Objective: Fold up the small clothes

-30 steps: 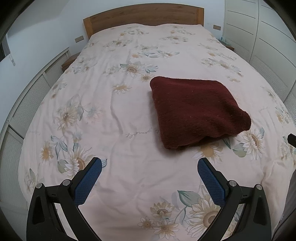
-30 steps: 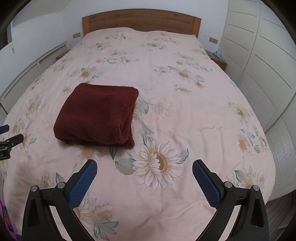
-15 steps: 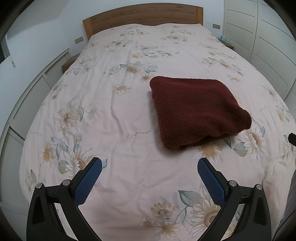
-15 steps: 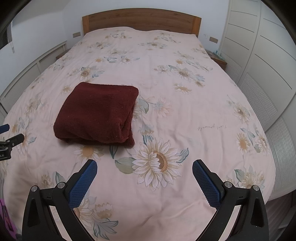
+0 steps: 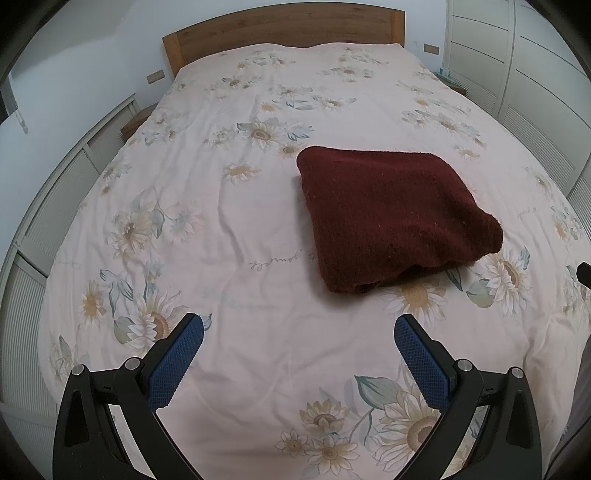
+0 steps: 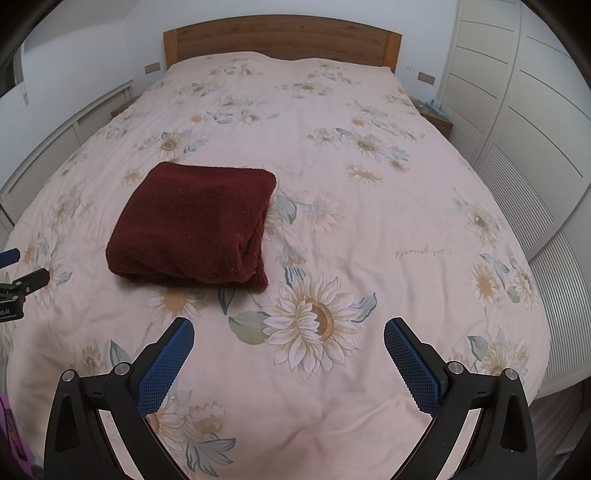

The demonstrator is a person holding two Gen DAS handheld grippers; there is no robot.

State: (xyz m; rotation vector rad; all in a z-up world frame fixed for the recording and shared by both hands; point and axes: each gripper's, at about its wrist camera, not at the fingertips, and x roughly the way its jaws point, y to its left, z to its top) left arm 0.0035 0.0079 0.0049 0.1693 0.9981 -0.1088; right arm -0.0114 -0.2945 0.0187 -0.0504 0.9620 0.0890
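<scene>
A dark red knitted garment (image 5: 391,214) lies folded into a thick square on the bed, ahead and right of my left gripper (image 5: 298,326). In the right wrist view the same garment (image 6: 192,221) lies ahead and to the left of my right gripper (image 6: 289,328). Both grippers are open and empty, held above the bedspread near the foot of the bed, well short of the garment. The left gripper's tip (image 6: 22,280) shows at the left edge of the right wrist view.
The bed has a pale pink sunflower bedspread (image 5: 240,229) and a wooden headboard (image 5: 284,29). White wardrobe doors (image 6: 517,110) stand on the right, a white louvred wall unit (image 5: 55,206) on the left. A bedside table (image 6: 436,116) sits at the far right.
Both views have shifted only slightly; the garment sits a touch lower in the left wrist view. Both grippers stay open.
</scene>
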